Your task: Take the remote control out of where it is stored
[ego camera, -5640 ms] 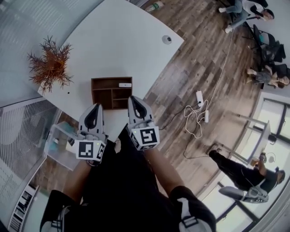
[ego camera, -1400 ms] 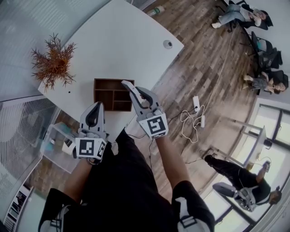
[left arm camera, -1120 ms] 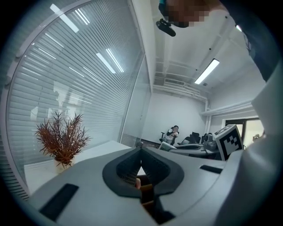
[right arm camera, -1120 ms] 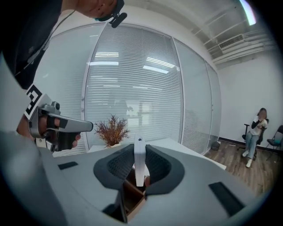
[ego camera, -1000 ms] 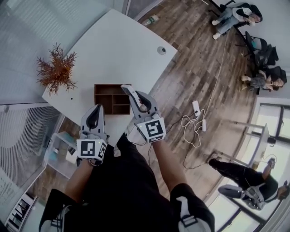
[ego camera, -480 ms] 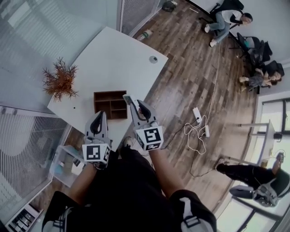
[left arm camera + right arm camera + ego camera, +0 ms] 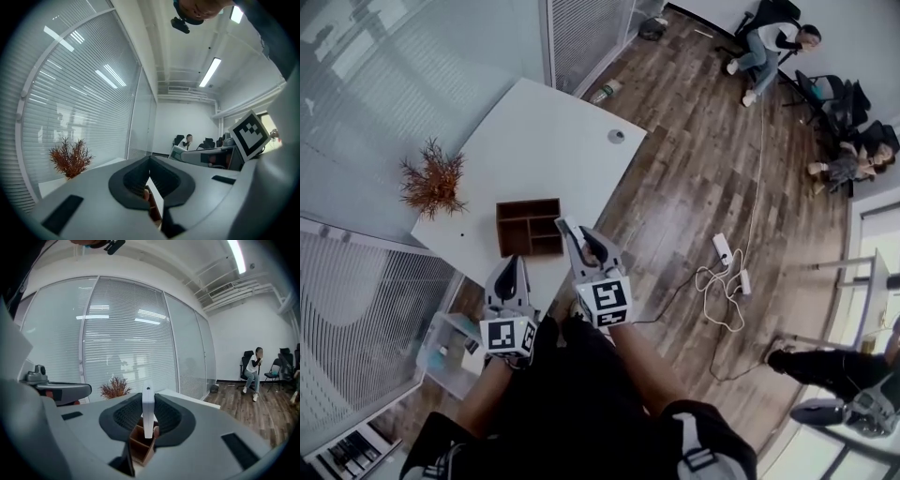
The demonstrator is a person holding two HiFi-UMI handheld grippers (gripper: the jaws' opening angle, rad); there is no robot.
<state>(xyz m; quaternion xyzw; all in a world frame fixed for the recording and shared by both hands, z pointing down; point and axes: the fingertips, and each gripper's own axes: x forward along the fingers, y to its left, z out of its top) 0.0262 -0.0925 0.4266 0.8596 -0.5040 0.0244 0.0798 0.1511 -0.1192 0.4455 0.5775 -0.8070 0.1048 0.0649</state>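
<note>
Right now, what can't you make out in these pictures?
- Face of the remote control: the right gripper view shows only its thin edge in the right claw; in the head view it is too small.
- Compartments of the wooden organizer: small and dark in the head view, mostly behind claw and remote in the right gripper view.
- What lies below the left claw: its own body fills the lower left gripper view.

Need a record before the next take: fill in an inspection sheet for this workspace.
Surface: white table with a round port.
Job's things: remote out of the wooden box, which sits near the table's edge.
Clutter: dried plant on the table.
Tongs: right tongs shut on the remote; left tongs shut, empty.
Cables: power strips and white cords loose on the wood floor.
Surroundings: glass walls with blinds; people seated far off.
</note>
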